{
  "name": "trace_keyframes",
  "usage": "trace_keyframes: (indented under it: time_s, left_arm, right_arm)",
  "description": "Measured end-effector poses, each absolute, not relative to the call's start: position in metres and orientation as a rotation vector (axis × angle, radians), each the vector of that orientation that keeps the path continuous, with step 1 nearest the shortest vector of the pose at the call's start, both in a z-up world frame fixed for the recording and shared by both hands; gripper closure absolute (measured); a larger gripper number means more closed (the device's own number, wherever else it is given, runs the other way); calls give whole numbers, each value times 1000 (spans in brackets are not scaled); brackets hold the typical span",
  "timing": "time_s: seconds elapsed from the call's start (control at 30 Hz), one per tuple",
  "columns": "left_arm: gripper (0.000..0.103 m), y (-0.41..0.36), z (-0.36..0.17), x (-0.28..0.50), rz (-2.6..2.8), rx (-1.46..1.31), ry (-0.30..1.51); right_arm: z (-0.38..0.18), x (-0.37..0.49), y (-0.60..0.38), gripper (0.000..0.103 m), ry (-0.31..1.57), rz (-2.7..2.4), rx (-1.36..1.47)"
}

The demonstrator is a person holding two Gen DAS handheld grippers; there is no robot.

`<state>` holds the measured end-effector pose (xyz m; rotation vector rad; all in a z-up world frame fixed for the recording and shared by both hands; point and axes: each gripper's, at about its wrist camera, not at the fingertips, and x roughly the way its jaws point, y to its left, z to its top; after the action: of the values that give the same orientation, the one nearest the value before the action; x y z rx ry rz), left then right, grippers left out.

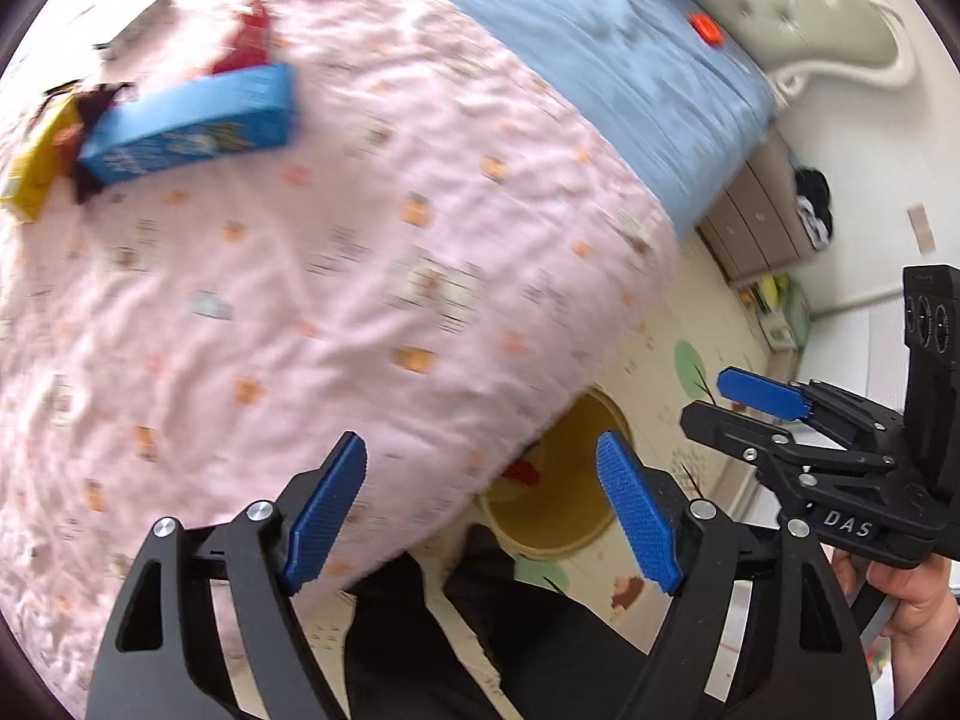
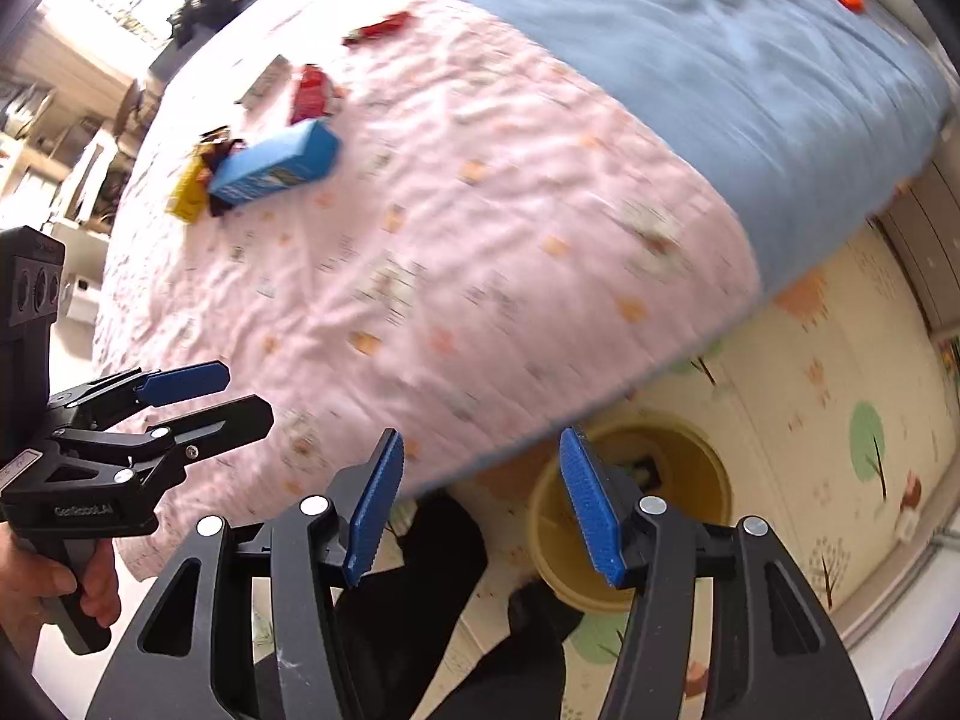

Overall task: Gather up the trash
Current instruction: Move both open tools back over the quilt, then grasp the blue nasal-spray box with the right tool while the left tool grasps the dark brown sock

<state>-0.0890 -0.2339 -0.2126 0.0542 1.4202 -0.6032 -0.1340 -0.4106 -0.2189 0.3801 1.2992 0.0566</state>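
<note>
pink quilted bedding [image 1: 312, 276] fills most of what both of your cameras see, and the trash lies on it well ahead of your tools. your left gripper [image 1: 480, 516] is spread wide with nothing between its blue pads, hanging over the near edge of the bed. your right gripper [image 2: 480, 504] is spread the same way and carries nothing; it sits over the bed's edge with the yellow bin [image 2: 630, 516] just past its right finger.

the nearest piece is a blue carton [image 1: 192, 126], lying on its side, far up the quilt from both tools. touching its left end are a dark wrapper [image 1: 96, 114] and a yellow box [image 1: 42, 162]. beyond them lie 2 red wrappers [image 2: 312, 93] and [image 2: 381, 29], with a pale flat packet [image 2: 264, 81] just beside the nearer one. everything is blurred, so no labels can be read.

the yellow bin stands on the patterned play mat [image 2: 828, 360] beside the bed, partly under the overhang of the quilt; something red [image 1: 522, 471] shows inside it. a blue sheet [image 1: 600, 60] covers the far part of the bed, with a small orange object [image 1: 705, 28] on it.
</note>
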Motion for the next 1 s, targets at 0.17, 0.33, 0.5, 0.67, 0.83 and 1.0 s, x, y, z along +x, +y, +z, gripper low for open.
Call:
trace_keyframes:
  time_s: [0.17,0.33,0.5,0.67,0.83,1.0]
  left_arm:
    - [18,-166,-194,-33,-483,1,1367]
    - [14,-106,-187,13,-391,-63,1334]
    - [13,-76,-194,50,-348,-71,1329]
    - [12,-66,-206,76,-320,-86,1343]
    - [12,-61,-220,94,-273,-93,1377]
    - [11,-51,-234,112,-215,-171,1408]
  right_arm:
    - [-207,-75,-352,49,1268,153,308]
    - [-200,-21,-301,49,1249,230,240]
    - [-191,20,-265,48,1225,299,148]
    - [-187,62,-245,34,1201,372,15]
    - [-202,101,-227,29,1213,468,-148]
    - [-222,133,-203,29,1236,582,-305]
